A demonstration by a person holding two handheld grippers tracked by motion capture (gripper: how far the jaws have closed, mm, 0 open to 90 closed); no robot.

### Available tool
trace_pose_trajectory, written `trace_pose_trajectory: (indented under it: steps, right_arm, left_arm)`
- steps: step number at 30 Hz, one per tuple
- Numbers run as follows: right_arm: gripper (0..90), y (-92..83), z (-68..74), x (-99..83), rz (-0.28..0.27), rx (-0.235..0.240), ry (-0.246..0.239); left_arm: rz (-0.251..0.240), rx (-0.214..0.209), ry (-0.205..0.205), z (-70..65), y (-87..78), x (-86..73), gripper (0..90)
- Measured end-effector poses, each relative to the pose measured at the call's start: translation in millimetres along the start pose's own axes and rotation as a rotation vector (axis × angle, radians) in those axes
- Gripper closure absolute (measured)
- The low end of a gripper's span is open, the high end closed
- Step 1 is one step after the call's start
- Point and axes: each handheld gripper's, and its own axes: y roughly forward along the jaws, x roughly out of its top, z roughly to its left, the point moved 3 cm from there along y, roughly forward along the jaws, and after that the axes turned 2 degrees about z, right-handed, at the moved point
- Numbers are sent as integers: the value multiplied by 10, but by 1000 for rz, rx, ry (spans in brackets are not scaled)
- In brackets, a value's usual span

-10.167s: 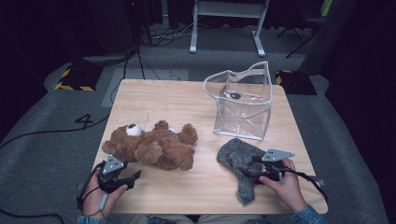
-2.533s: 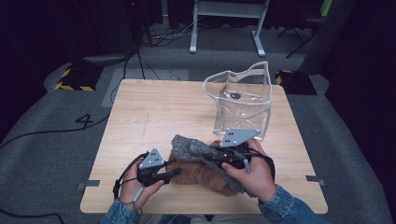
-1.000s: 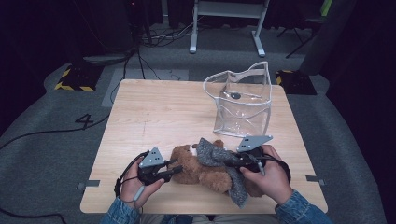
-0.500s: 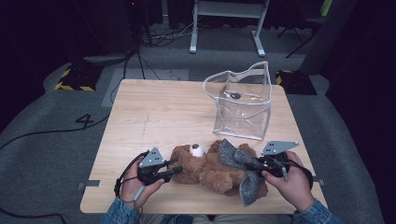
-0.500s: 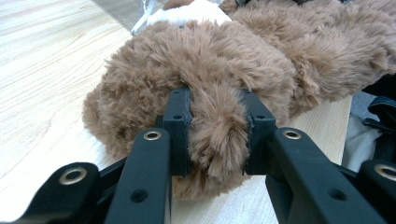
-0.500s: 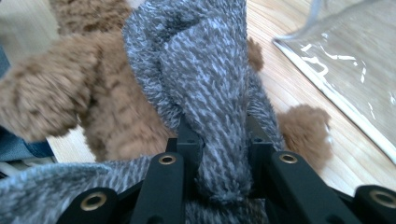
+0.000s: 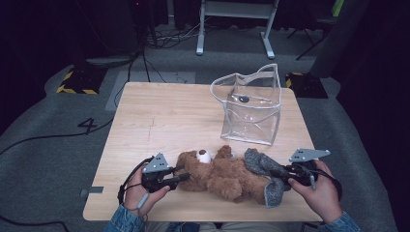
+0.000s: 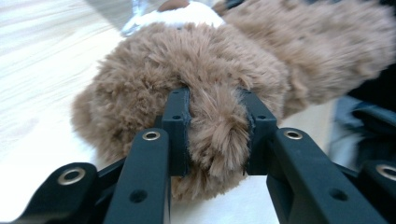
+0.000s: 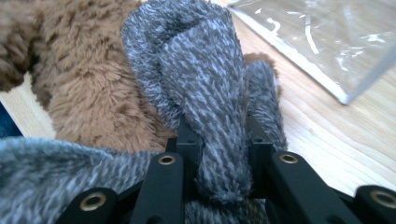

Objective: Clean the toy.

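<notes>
High view: my left claw (image 7: 180,177) grips the fluffy brown teddy bear (image 7: 220,174) lying at the wooden table's (image 7: 169,116) near edge, and my right claw (image 7: 279,173) pinches the grey knitted cloth (image 7: 263,176) beside it. Left gripper view: jaws clamp brown fur (image 8: 219,126). Right gripper view: jaws squeeze a grey knit fold (image 9: 219,135).

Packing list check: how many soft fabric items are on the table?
2. The brown teddy bear lies along the table's near edge, its head end pinched by the left gripper. The grey knit piece lies against the bear's other end, clamped by the right gripper.
</notes>
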Motion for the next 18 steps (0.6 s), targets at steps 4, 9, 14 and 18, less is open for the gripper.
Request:
trace_pose_trajectory:
  steps: [4,9,14,18]
  right_arm:
    - [749,-154,-21,59,-38,-14,7]
    - [748,-335,170,279,-100,2,-44]
    - [748,-365,561,553,-150,67,-140]
    - [748,-259,894,734,-158,144,-216]
  left_arm:
    - [-11,-35,19,-129,-39,77,705]
    - [-9,-48,32,-218,-11,114,717]
    - [-23,-38,37,-243,3,132,722]
    - [-47,-37,46,-295,-4,165,739]
